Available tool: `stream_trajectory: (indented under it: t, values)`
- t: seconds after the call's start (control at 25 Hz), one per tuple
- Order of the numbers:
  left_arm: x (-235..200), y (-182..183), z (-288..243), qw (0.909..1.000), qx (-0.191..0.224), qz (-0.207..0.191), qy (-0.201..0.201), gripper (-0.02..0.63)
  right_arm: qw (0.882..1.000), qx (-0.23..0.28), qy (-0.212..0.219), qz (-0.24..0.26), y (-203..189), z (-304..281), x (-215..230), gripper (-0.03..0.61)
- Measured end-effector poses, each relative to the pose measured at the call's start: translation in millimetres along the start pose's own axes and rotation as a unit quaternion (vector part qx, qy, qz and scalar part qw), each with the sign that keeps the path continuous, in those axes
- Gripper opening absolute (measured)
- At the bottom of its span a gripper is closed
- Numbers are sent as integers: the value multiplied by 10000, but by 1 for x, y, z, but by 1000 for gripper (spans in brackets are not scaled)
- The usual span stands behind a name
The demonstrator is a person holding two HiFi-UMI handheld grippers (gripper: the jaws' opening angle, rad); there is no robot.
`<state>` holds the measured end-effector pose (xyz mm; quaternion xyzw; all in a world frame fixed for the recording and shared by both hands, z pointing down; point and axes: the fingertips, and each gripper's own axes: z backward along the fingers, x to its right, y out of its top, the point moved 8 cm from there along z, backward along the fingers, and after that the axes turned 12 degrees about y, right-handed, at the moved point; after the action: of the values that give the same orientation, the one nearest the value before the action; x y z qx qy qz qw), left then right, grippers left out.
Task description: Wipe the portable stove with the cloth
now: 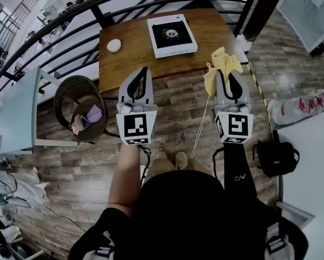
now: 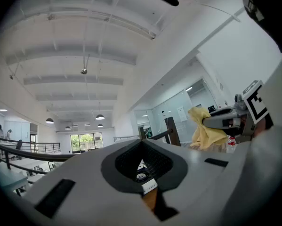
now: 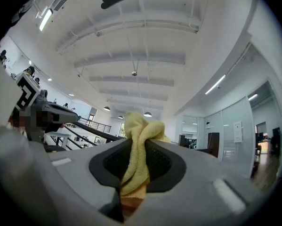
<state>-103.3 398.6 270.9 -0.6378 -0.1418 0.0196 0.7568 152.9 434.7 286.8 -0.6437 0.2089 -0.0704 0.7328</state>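
Bright and evenly lit throughout, with soft, weak shadows. In the head view, diffuse light on the tabletop (image 1: 130, 56) and the wooden floor (image 1: 178, 99), without glare. Strong fisheye there: bends the railing (image 1: 101, 16) into an arc and squeezes everything near the edges. In both gripper views, black rounded corners and heavy barrel distortion. Lit from above by round ceiling lamps (image 2: 100, 117) and a strip light (image 3: 45, 19), plus a far window (image 2: 86, 141), slightly blown out. Pale and a little washed out overhead. Close to the lens, soft and out of focus on the left gripper (image 2: 141, 144); somewhat sharper on the yellow cloth (image 3: 141, 125) pinched in the right gripper (image 3: 140, 139). Far background small but reasonably clear.
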Motion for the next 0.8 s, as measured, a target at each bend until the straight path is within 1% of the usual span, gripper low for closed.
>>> stream_trajectory:
  t: [0.16,0.8]
  values:
    - [3,-1,-1,10000,-4,25,3,6,10000,-5,59,73,-2,1,1,78]
    - [10,-4,-17,10000,25,-23,-23,6,9998,200,48,-80,-9,-6,17,78]
